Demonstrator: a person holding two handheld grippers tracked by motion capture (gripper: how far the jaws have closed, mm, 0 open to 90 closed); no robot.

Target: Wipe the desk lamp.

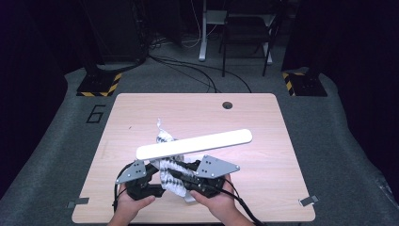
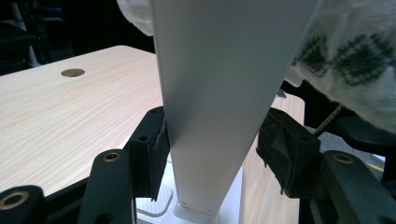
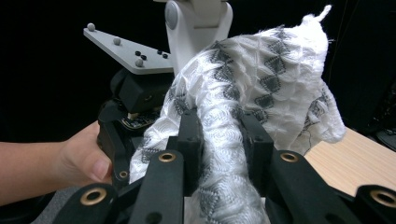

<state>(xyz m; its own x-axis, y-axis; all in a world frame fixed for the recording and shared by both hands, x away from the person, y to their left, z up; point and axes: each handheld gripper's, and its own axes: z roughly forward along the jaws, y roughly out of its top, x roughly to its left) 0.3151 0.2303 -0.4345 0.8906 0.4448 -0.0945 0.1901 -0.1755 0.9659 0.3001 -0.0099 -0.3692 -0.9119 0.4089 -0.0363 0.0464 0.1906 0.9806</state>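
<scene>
Work in hand, as judged: wiping a white desk lamp [image 1: 194, 144] with a patterned white cloth [image 1: 170, 175]. The lamp stands near the front middle of the counter [image 1: 263, 188], its long flat head lying level and slanting across the high view from lower left to upper right.

Progress — cannot be fixed closely. The cloth is bunched up against the lamp's upright arm and under the head, with a tail of it showing beyond the head on the far side. No dirt or wiped streak can be told on the lamp, so how much of the surface has been covered is unclear. I judge the wiping to be under way and not finished, since the cloth is at the lamp and gripped, not laid down.

Right tongs [image 3: 219, 140]: closed tight on the cloth, a thick twisted fold pinched between the two black jaws, the rest billowing up beyond them beside the lamp's joint [image 3: 196, 23].

Left tongs [image 2: 212, 144]: the lamp's arm [image 2: 219, 93] stands between the jaws. The left pad lies against or just beside its edge; the right pad stands apart from it — so the jaws are partly wide and not clamping. The lamp's foot [image 2: 196, 212] rests on the counter just below them.

Both tongs sit close together at the counter's front edge, just under the lamp head, the cloth between them.
</scene>
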